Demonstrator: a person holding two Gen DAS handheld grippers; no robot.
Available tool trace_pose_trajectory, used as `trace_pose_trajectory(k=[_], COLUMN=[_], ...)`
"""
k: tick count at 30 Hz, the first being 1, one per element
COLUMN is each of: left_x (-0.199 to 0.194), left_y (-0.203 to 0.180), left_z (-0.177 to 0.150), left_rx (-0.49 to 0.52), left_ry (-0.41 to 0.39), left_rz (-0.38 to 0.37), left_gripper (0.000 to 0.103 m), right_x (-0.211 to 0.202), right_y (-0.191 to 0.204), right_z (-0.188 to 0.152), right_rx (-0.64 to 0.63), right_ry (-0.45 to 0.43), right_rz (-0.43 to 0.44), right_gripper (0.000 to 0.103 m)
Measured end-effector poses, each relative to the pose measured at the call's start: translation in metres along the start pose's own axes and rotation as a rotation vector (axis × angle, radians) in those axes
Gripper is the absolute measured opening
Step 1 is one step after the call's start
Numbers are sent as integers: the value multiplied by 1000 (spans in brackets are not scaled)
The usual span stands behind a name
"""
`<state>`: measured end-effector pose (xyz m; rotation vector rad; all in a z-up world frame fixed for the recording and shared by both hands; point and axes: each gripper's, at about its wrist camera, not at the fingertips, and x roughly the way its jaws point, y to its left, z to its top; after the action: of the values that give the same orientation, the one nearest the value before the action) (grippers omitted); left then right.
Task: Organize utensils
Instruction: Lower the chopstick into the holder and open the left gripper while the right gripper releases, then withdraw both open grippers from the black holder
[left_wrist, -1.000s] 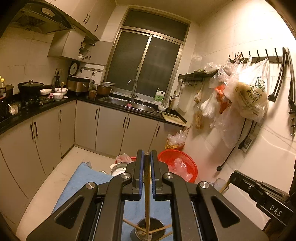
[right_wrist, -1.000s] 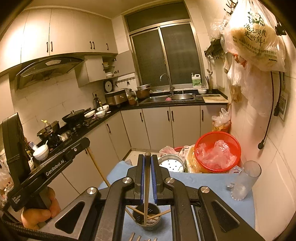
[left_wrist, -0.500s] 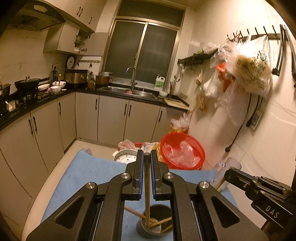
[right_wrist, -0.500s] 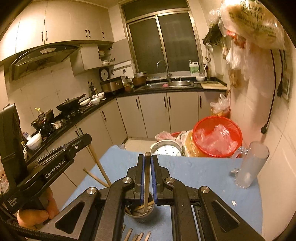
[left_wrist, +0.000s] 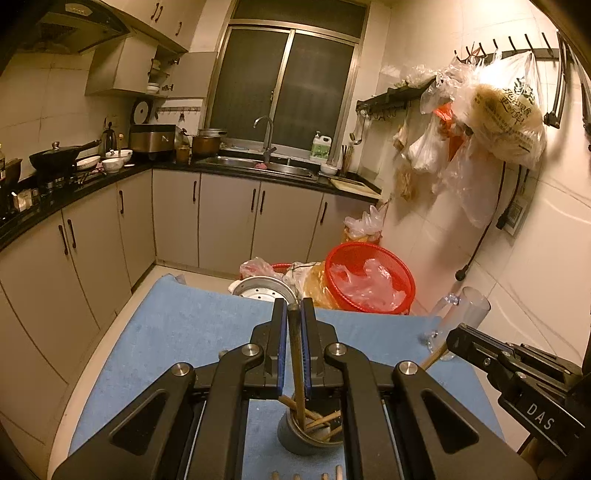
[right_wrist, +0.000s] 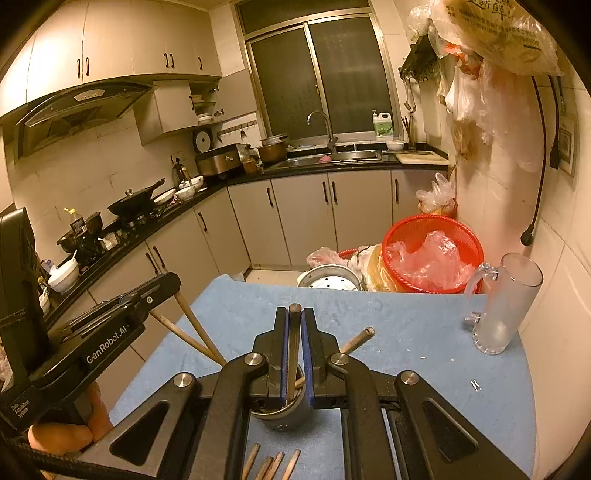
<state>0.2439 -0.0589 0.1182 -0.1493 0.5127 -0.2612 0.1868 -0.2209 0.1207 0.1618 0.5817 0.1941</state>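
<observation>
Two grippers: I run left gripper (left_wrist: 294, 325) and right gripper (right_wrist: 294, 328), each clenched on one chopstick.
Left chopstick (left_wrist: 297, 365): one, wooden, round, near upright, lower end inside the cup (left_wrist: 308, 435).
Right chopstick (right_wrist: 293, 354): one, darker wood, upright between blue pads, lower end in the same cup (right_wrist: 284, 415).
Cup: one, grey metal cylinder, on the blue cloth (right_wrist: 388, 332); several loose sticks lean in it, exact count I cannot tell.
Loose chopsticks (right_wrist: 273, 463): four ends on the cloth at the near edge.
Glass mug (right_wrist: 506, 302): one, clear, handled, upright at the cloth's right side.
Red basket (right_wrist: 432, 254): one, plastic mesh, beyond the table, plastic bag inside.
Versus 1.0 s ago: both cameras pitched down, more cloth visible, cup now closer under the pads; both grips unchanged.
</observation>
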Motion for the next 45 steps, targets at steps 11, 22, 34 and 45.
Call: trace_pose_trajectory(k=[11, 22, 34, 45], left_x=[-27, -91, -121, -92], left_y=[-1, 9, 32, 52], left_z=[-6, -38, -95, -145], left_rx=[19, 65, 103, 100], left_ry=[-23, -71, -66, 134], left_rz=[-19, 32, 69, 42], left_gripper=[7, 76, 86, 92], right_x=[-31, -74, -75, -42], right_y=[1, -2, 11, -11], right_z=[-6, -51, -109, -138], right_rx=[20, 71, 23, 97], right_ry=[-71, -125, -21, 118], right_rz=[-2, 33, -19, -81], right_gripper=[17, 80, 103, 103])
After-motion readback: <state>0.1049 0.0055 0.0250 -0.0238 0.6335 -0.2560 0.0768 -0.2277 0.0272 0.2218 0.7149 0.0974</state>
